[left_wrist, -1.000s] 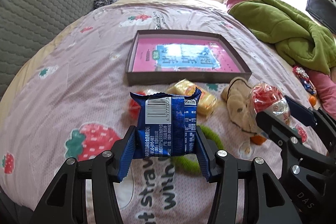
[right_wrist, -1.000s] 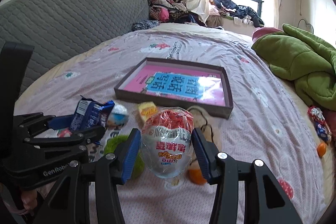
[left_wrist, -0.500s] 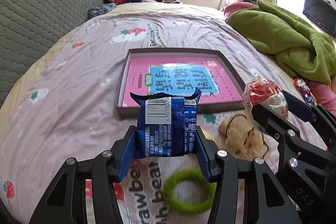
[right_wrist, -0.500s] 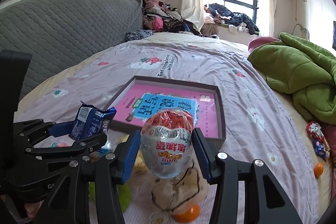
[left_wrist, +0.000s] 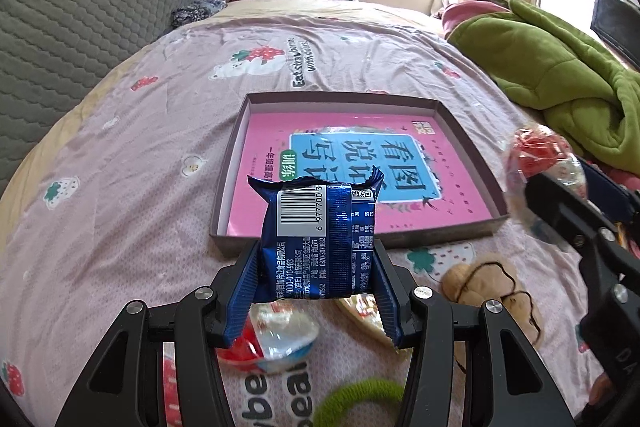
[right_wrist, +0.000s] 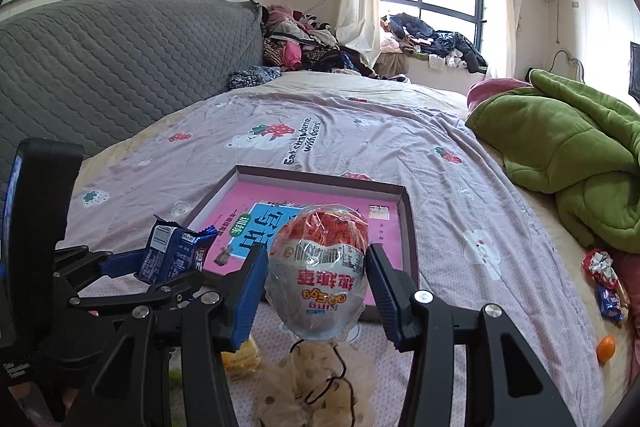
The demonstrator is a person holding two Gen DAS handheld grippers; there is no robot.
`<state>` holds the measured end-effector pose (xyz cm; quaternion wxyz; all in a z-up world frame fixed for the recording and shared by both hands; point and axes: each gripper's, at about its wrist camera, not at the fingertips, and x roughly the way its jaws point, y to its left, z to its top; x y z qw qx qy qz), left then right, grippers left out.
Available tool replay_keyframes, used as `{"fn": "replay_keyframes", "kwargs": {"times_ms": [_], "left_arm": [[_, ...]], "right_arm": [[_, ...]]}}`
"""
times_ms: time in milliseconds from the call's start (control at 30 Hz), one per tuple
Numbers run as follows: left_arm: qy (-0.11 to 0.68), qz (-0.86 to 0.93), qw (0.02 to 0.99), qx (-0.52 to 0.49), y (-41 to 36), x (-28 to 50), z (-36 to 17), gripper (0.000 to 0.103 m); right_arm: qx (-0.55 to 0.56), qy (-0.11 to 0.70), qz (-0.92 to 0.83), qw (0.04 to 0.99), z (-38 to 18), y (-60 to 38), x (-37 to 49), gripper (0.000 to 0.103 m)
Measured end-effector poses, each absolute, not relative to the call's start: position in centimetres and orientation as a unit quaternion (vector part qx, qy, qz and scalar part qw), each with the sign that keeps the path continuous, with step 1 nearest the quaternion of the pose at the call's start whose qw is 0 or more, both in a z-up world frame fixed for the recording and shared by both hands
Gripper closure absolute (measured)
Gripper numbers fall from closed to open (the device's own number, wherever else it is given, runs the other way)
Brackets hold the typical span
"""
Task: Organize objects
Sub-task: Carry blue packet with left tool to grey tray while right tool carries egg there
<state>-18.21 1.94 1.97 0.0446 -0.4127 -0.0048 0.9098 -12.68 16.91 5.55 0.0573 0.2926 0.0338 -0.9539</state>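
My left gripper (left_wrist: 318, 277) is shut on a blue snack packet (left_wrist: 318, 239) with a white barcode, held above the bed just short of the near wall of a shallow brown box (left_wrist: 468, 155) with a pink and blue printed floor. My right gripper (right_wrist: 316, 287) is shut on a wrapped egg-shaped sweet (right_wrist: 318, 275), red on top and silver below, held in front of the same box (right_wrist: 408, 219). In the right wrist view the left gripper (right_wrist: 160, 267) and its packet (right_wrist: 172, 255) show at the left. The left wrist view has the egg (left_wrist: 540, 159) at the right edge.
On the pink strawberry bedspread below me lie a tan scrunchie (left_wrist: 492, 279), a green hair ring (left_wrist: 360, 399), a red and clear wrapper (left_wrist: 276, 339) and a yellow packet (right_wrist: 242, 355). A green quilt (right_wrist: 568, 151) fills the right side, with sweets (right_wrist: 604, 275) beside it. A grey headboard (right_wrist: 112, 55) stands left.
Both grippers have carried their loads forward over the bed, so the box is now nearer and larger. The scrunchie, green ring and loose wrappers have slid down toward the bottom of both views.
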Motion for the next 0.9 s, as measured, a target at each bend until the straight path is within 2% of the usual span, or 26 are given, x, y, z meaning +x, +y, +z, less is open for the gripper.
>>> {"fn": "replay_keyframes", "kwargs": {"times_ms": [400,900], "left_arm": [[0.000,0.901,0.040,-0.433,1.8,-22.5,1.3,0.049],[0.001,0.872,0.030,-0.489,1.9,-27.7,-1.7,0.049]], "right_arm": [[0.315,0.040,-0.947,0.042,4.5,17.7,-17.2,0.052],[0.416,0.013,-0.908,0.042,-0.3,18.9,-25.4,0.052]]}}
